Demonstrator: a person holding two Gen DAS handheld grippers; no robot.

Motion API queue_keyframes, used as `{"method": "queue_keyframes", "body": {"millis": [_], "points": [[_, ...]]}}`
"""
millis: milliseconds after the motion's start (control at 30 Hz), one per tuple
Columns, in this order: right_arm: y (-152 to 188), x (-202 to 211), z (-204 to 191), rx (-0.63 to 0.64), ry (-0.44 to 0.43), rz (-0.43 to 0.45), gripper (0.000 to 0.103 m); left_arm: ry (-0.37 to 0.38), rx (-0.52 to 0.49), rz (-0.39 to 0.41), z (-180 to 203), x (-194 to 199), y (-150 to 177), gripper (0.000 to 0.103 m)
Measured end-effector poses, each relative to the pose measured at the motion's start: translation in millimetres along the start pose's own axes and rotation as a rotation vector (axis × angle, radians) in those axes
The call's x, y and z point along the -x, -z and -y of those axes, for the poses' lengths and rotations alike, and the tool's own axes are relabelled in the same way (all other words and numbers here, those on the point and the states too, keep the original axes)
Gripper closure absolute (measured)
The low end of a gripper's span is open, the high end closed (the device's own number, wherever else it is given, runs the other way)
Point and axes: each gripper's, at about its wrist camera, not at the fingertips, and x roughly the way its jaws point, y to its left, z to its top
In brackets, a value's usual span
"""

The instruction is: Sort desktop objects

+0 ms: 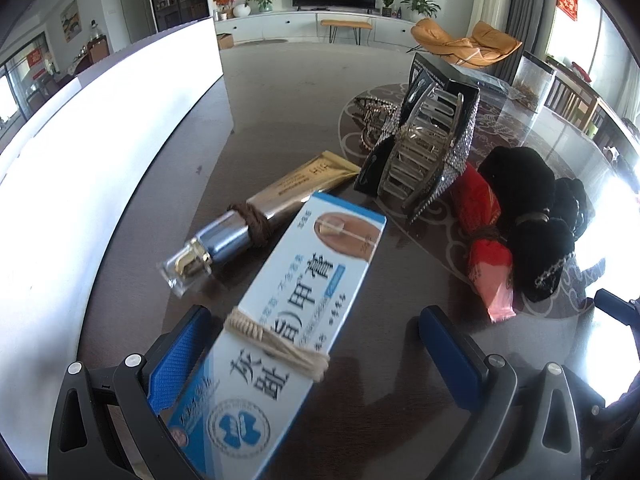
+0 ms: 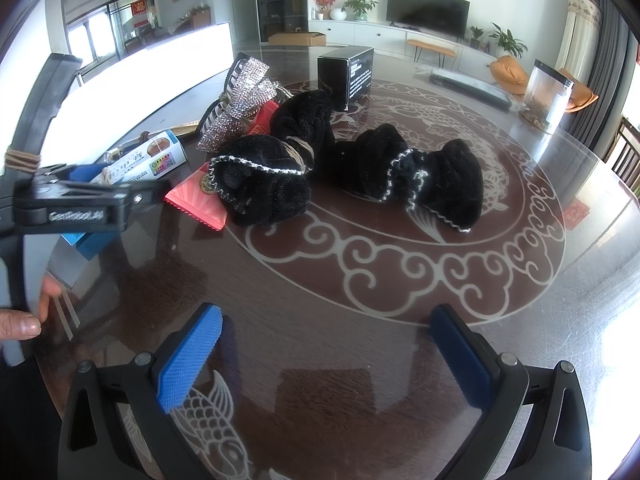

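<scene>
My left gripper point(image 1: 316, 344) stands apart around the near end of the ointment box point(image 1: 288, 320) on the table point(image 2: 360, 340) — I should centre before closing squarely — while my right gripper point(image 2: 326, 354) hangs apart, holding nothing.

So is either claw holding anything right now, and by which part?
Nothing is held. The left claw is open around the near half of the blue-and-white box, not clamped; the right claw is open over bare table.
</scene>
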Motion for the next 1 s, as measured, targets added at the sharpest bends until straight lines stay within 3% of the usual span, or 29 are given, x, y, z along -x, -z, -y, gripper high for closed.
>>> {"method": "queue_keyframes", "body": {"millis": [133, 333, 433, 600, 767, 833, 867, 900, 933, 1000], "points": [[0, 0, 0, 0.0, 0.0, 0.0, 0.0, 0.052, -0.085, -0.015, 10, 3, 4, 0.0], [0, 1, 0, 0.005, -0.005, 0.0, 0.0, 0.05, -0.079, -0.002, 11, 5, 6, 0.0], [-12, 0, 4, 0.148, -0.11, -0.073, 0.0, 0.049, -0.081, -0.007, 10, 7, 9, 0.0], [-56, 6, 16, 0.478, 0.008, -0.037, 0.0, 0.047, -0.076, -0.008, 9, 8, 10, 0.0], [-92, -28, 6, 0.704, -0.046, -0.122, 0.0, 0.054, -0.088, -0.017, 8, 7, 10, 0.0], [-96, -43, 4, 0.687, -0.117, -0.197, 0.014, 0.073, -0.118, -0.058, 7, 6, 7, 0.0], [-100, -44, 6, 0.644, -0.161, -0.216, 0.031, 0.088, -0.14, -0.093, 7, 7, 6, 0.0], [-102, -42, 8, 0.602, -0.164, -0.215, 0.054, 0.119, -0.164, -0.117, 5, 10, 6, 0.002], [-100, -39, 11, 0.566, -0.137, -0.206, 0.061, 0.141, -0.19, -0.12, 4, 15, 8, 0.019], [-89, -31, 15, 0.517, -0.138, -0.187, 0.066, 0.118, -0.244, -0.122, 0, 24, 13, 0.041]]}}
